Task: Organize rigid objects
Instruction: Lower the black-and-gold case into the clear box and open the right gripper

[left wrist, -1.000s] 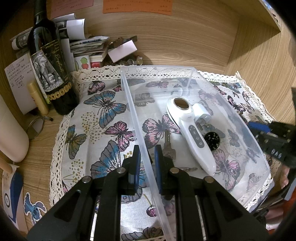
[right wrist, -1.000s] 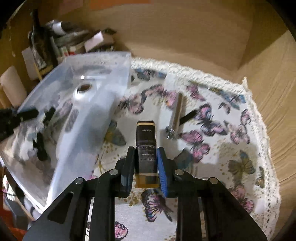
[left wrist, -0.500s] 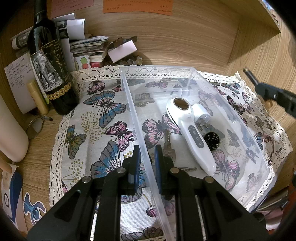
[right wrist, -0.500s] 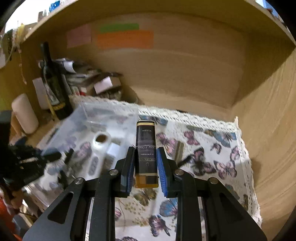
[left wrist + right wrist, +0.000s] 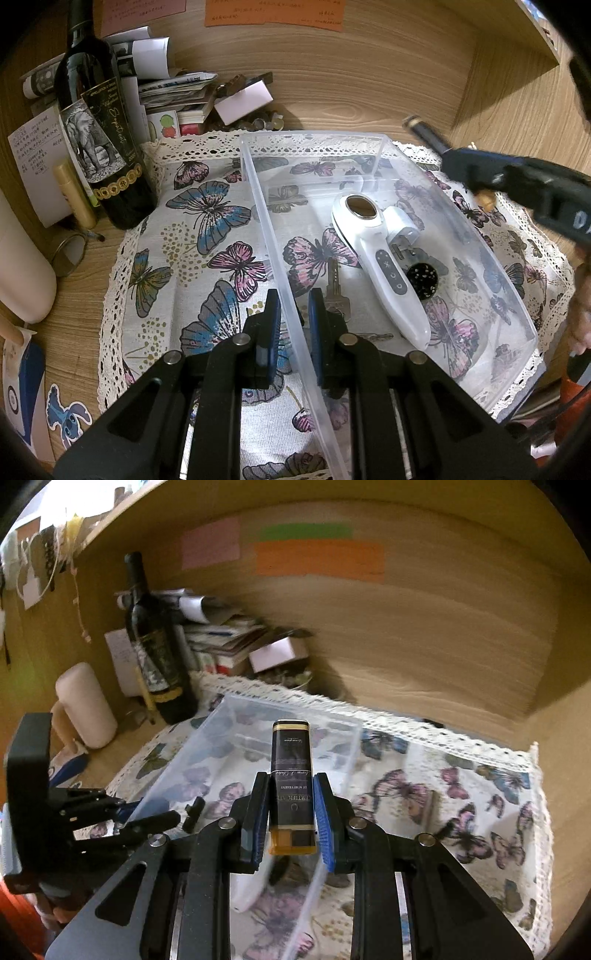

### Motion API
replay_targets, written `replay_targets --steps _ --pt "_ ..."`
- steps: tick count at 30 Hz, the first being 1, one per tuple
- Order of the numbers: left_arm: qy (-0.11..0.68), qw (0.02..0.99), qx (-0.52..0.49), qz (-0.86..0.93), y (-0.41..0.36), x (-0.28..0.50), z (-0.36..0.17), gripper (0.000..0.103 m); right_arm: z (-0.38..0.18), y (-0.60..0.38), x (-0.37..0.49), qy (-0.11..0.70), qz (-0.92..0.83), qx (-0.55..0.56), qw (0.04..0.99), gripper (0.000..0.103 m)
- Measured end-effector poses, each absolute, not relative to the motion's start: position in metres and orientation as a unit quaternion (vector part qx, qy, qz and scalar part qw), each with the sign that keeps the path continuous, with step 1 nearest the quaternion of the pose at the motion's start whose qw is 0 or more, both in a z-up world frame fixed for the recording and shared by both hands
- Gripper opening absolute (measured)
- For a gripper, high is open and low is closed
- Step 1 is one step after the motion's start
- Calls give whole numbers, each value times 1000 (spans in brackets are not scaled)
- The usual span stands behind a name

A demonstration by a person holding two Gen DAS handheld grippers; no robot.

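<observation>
A clear plastic bin (image 5: 380,142) lies on a butterfly cloth (image 5: 207,236). In it are a white handheld device (image 5: 388,258), a key (image 5: 334,286) and a small black round object (image 5: 422,277). My left gripper (image 5: 293,321) is shut on the bin's left wall. My right gripper (image 5: 290,812) is shut on a black lighter with an amber base (image 5: 291,775) and holds it in the air above the bin (image 5: 221,746). The right gripper (image 5: 458,157) also shows in the left wrist view, over the bin's right wall.
A wine bottle (image 5: 99,125), stacked papers (image 5: 173,96), a cream cylinder (image 5: 22,266) and a metal ring (image 5: 70,251) crowd the back left. Wooden walls close the back and right. A dark object (image 5: 430,808) lies on the cloth right of the bin.
My right gripper has lifted the lighter off the cloth and carried it left, over the bin. My left gripper has stayed shut on the bin wall.
</observation>
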State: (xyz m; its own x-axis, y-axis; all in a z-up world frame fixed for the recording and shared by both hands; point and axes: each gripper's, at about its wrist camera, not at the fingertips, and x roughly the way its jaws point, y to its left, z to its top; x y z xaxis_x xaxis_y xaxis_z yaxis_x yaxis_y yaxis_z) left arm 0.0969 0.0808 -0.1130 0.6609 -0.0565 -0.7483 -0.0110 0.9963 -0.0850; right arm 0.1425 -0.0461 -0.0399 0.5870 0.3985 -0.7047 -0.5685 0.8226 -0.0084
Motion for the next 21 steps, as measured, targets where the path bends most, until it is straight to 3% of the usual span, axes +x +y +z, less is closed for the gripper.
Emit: replay_targets --steps 16,21 --pt "409 911 -42 -18 81 96 -113 16 -79 -4 153 434 317 -152 829 22" --pt "409 911 -41 -19 81 95 -113 16 -73 -10 151 431 313 -146 834 31"
